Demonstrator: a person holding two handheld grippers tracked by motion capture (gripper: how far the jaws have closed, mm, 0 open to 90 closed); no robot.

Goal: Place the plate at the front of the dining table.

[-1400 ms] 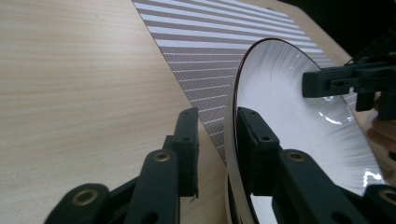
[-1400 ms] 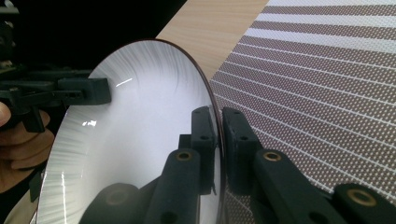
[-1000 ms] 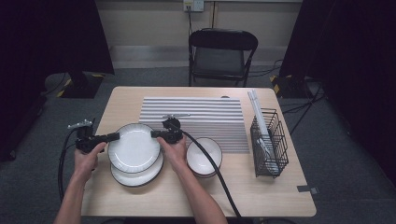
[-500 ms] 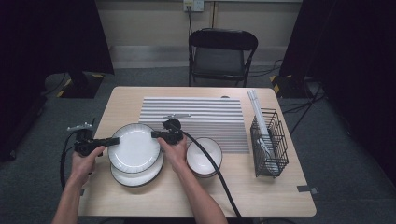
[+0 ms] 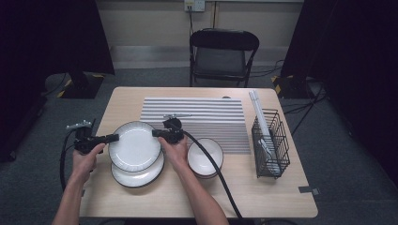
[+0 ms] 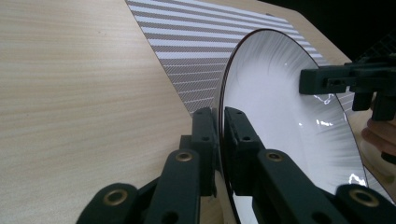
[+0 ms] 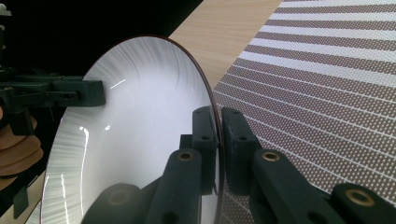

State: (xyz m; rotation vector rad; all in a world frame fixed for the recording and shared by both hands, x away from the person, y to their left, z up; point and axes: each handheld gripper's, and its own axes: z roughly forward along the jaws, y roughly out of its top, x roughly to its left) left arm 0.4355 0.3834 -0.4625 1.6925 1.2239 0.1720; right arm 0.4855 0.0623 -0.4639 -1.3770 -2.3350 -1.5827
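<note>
I have both tools clamped on the same white plate (image 5: 134, 146), one at each side of its rim. My left tool (image 5: 112, 138) pinches the plate's left rim; in the left gripper view the two black jaws (image 6: 219, 140) sit tight on either face of the dark-edged rim, with the plate's white inside to the right. My right tool (image 5: 157, 133) pinches the opposite rim, and in the right gripper view its jaws (image 7: 217, 140) close on the rim in the same way, the plate's inside spreading to the left. From the high view the plate sits over a second plate (image 5: 138, 174) that lies on the tabletop (image 5: 263, 197) near its front left corner; the upper one covers the far part of the lower and hangs past it toward the far edge. I cannot tell from above whether the two plates touch. In both gripper views the held plate looks lifted clear of the wood and of the striped mat (image 5: 202, 117) that lies in the middle of the tabletop toward its far edge. A white bowl (image 5: 205, 157) stands just right of my right hand (image 5: 174, 153), at the mat's near edge. A black wire rack (image 5: 271, 143) stands by the right edge. My left hand (image 5: 86, 161) is off the left edge of the tabletop.
</note>
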